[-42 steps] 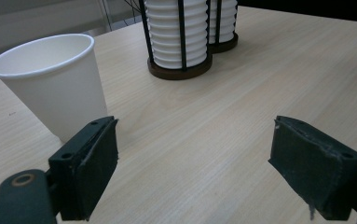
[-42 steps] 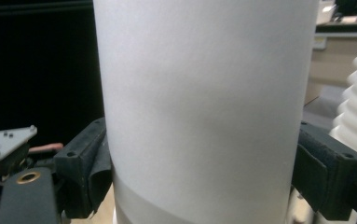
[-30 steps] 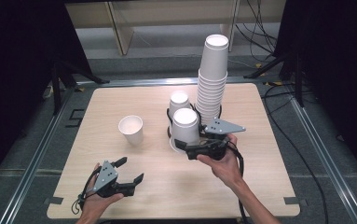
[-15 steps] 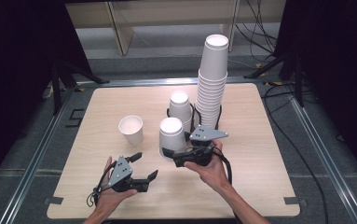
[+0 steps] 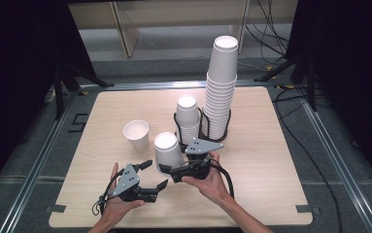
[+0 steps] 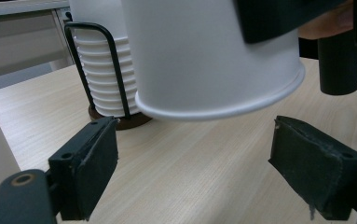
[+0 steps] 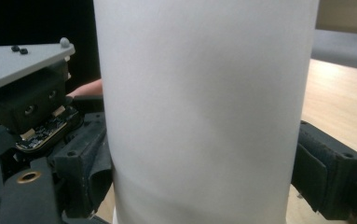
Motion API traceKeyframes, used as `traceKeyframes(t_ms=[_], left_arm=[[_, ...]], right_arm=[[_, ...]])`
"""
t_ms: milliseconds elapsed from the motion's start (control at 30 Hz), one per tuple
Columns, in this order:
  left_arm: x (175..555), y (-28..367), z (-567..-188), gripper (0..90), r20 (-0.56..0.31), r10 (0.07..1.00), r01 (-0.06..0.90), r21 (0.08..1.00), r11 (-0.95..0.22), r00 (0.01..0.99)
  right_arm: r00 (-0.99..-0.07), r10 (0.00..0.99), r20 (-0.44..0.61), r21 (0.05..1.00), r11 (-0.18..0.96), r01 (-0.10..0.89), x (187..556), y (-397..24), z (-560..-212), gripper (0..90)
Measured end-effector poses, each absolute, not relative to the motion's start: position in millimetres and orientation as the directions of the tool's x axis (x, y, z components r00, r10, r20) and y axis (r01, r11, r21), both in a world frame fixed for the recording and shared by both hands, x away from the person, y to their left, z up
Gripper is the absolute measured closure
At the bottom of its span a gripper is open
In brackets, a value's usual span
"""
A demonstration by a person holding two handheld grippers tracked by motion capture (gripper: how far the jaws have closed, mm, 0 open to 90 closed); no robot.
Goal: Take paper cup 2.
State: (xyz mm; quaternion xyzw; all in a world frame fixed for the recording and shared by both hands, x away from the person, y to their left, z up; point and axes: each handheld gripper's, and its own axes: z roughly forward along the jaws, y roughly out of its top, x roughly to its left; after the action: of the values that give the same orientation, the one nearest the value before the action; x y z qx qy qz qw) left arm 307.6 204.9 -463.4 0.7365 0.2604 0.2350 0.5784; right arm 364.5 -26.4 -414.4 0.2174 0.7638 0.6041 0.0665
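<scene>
A dark room with black curtains on both sides surrounds a pale wood-grain tabletop with rounded corners, set in a grey metal frame; cables trail over the grey floor behind it. Toward the back stands a tall stack of white paper cups in a black wire holder, with a shorter stack just beside it in the same holder. A single cup stands upright, mouth up, left of the holder. The right gripper has its padded fingers clenched on the smooth wall of an upside-down paper cup, held slightly tilted with its rolled rim just above the wood, in front of the holder. The left gripper lies just beside that cup, its fingers released and spread, grasping nothing.
</scene>
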Motion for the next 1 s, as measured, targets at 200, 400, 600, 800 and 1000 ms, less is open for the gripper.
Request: traceKeyframes(t_ms=[200,400,600,800,1000], left_arm=[[306.1,206.0,-461.4,14.7,0.054,0.658,0.114,0.971,-0.210,0.751],[303.6,203.9,-459.7,13.9,0.042,0.650,0.120,0.972,-0.203,0.759],[305.0,203.9,-459.5,12.0,0.004,0.637,0.134,0.977,-0.168,0.771],[304.4,207.4,-458.0,13.5,-0.008,0.626,0.158,0.970,-0.183,0.780],[304.7,210.1,-456.6,13.5,-0.037,0.612,0.174,0.971,-0.165,0.790]], right_arm=[[-0.902,0.399,0.166,0.949,0.185,0.257,362.4,-19.7,-417.8,17.0],[-0.903,0.389,0.184,0.943,0.187,0.273,360.8,-12.5,-422.0,17.1],[-0.909,0.373,0.187,0.946,0.181,0.269,361.4,-10.7,-423.6,17.4],[-0.910,0.364,0.199,0.946,0.172,0.276,364.5,-14.7,-426.0,17.6],[-0.915,0.360,0.181,0.950,0.176,0.257,365.1,-16.2,-426.6,17.7]])
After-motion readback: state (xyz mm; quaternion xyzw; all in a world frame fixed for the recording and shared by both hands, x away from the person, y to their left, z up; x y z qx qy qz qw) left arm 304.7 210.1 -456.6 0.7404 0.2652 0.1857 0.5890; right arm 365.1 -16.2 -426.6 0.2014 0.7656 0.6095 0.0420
